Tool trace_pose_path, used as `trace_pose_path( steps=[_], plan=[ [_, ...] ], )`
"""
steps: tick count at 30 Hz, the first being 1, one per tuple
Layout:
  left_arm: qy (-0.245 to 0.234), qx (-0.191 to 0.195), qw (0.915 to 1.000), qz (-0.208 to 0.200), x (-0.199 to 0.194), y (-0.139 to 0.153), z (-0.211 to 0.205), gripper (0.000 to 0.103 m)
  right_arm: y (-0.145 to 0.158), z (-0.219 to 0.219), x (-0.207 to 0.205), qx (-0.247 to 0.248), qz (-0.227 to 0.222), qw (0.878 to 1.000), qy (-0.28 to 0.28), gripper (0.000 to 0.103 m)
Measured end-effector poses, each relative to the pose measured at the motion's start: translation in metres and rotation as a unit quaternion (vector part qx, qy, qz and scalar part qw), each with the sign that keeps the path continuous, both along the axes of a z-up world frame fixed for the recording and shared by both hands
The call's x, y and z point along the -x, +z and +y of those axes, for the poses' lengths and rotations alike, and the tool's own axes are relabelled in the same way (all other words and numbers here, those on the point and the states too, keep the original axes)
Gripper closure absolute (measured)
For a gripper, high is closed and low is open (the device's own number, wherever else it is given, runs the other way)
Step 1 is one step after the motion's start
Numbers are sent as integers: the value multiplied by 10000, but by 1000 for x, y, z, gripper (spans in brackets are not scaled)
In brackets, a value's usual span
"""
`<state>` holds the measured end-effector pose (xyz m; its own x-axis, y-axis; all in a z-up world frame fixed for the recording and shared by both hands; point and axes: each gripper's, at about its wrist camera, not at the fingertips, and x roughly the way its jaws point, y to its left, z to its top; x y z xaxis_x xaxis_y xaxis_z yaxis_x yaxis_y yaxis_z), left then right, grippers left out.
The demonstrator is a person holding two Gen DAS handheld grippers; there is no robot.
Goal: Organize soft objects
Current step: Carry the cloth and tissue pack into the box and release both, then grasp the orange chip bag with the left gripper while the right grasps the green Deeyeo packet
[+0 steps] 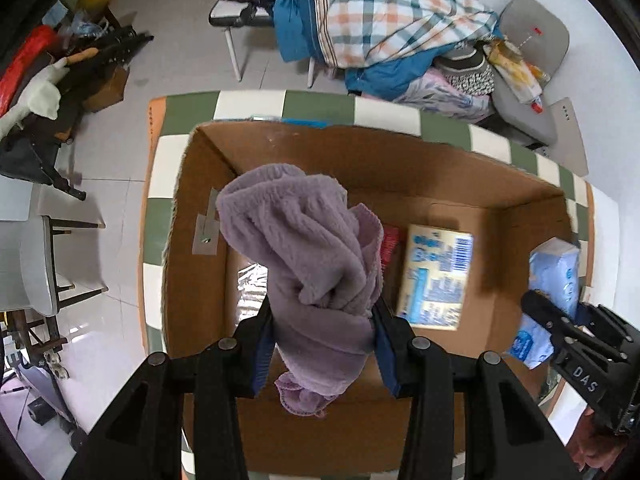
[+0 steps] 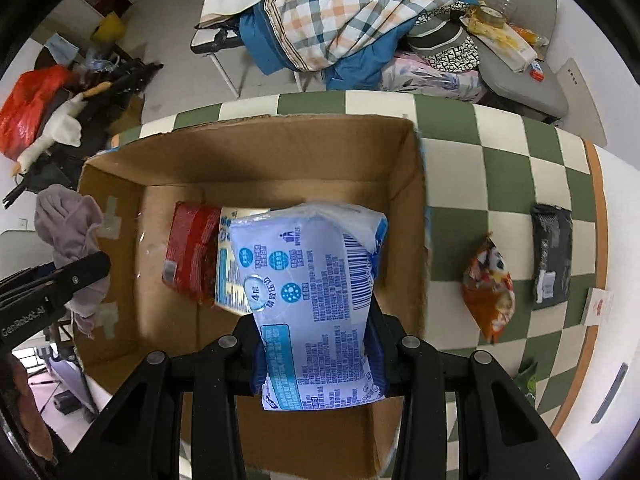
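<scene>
Because the purple towel (image 1: pixel 312 264) hangs bunched and loose from the left gripper (image 1: pixel 322 332), whose jaws are pinched narrow on its lower folds, it sits above the left part of the open cardboard box (image 1: pixel 360 152) close to that side's wall. If let go here, a trailing fold could drape over the rim and pull the rest out. To its right, the right gripper (image 2: pixel 316 344) is clamped on a blue tissue pack (image 2: pixel 312 288), held over the box interior above a yellow pack (image 2: pixel 230 264) and a red pack (image 2: pixel 188 252) lying on the box floor. The slick wrapper could slip from the pads, or land tilted on those packs. With both tools over one box, they might bump. Right of the box, a snack bag (image 2: pixel 489 288) and black pouch (image 2: pixel 552 254) wait on the checkered tablecloth (image 2: pixel 512 160).
</scene>
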<state>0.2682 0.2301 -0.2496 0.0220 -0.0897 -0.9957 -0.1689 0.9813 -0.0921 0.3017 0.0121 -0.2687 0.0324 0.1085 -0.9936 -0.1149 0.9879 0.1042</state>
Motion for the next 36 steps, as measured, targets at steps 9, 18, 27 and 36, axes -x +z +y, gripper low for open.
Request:
trace_pose_path(
  steps=[9, 18, 27, 36],
  plan=[
    [-127, 119, 9993, 316, -21, -27, 8, 60, -21, 12, -23, 270, 24, 9996, -36, 59],
    [27, 321, 9989, 341, -28, -30, 16, 24, -27, 10, -30, 431, 49, 9990, -109, 26],
    [-93, 193, 9997, 93, -13, -10, 15, 7, -5, 11, -20, 376, -181, 9991, -68, 5],
    [-95, -156, 9990, -419, 27, 25, 5, 7, 1, 8, 18, 131, -254, 9995, -142, 0]
  ],
)
